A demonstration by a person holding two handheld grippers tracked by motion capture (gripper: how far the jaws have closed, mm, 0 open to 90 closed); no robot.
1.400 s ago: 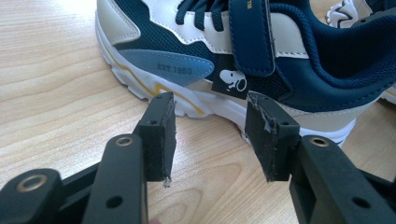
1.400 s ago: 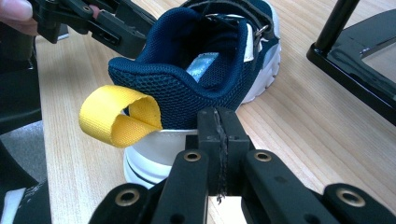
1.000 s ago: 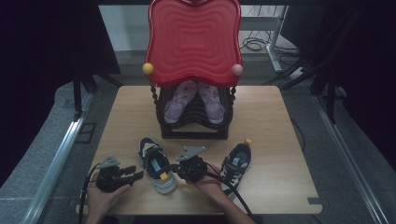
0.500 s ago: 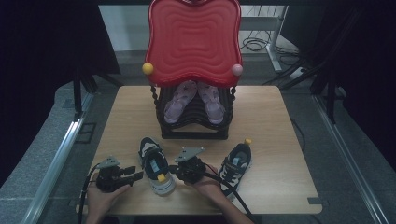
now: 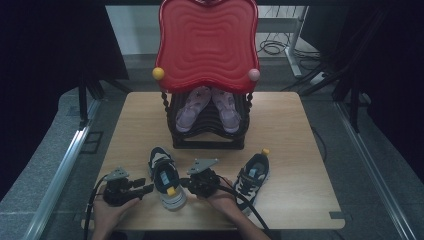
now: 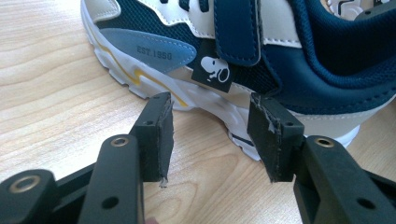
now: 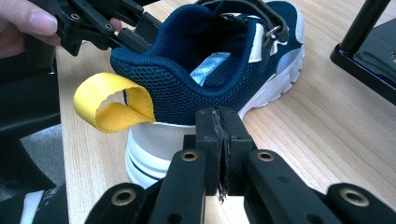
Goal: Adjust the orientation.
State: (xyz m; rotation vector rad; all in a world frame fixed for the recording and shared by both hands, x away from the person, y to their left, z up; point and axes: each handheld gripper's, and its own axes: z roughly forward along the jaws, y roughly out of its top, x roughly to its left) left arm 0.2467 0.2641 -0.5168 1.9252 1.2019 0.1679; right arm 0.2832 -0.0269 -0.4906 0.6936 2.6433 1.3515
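A navy and white child's shoe (image 5: 167, 179) with a yellow heel loop (image 7: 112, 107) lies near the table's front edge between my two grippers. My left gripper (image 5: 148, 190) is at the shoe's left side. In the left gripper view it (image 6: 212, 102) is open, its pads just short of the white sole of the shoe (image 6: 243, 28), with nothing between them. My right gripper (image 5: 184, 184) points at the shoe's right side. In the right gripper view it (image 7: 223, 116) is shut, pad against pad, just in front of the shoe's heel (image 7: 196, 88).
The matching second shoe (image 5: 253, 176) lies to the right, beside the right forearm. A black shoe rack (image 5: 207, 140) stands mid-table with a pair of pink shoes (image 5: 192, 107) in it and a red wavy tray (image 5: 207, 42) on top. Bare wood lies on both sides of the rack.
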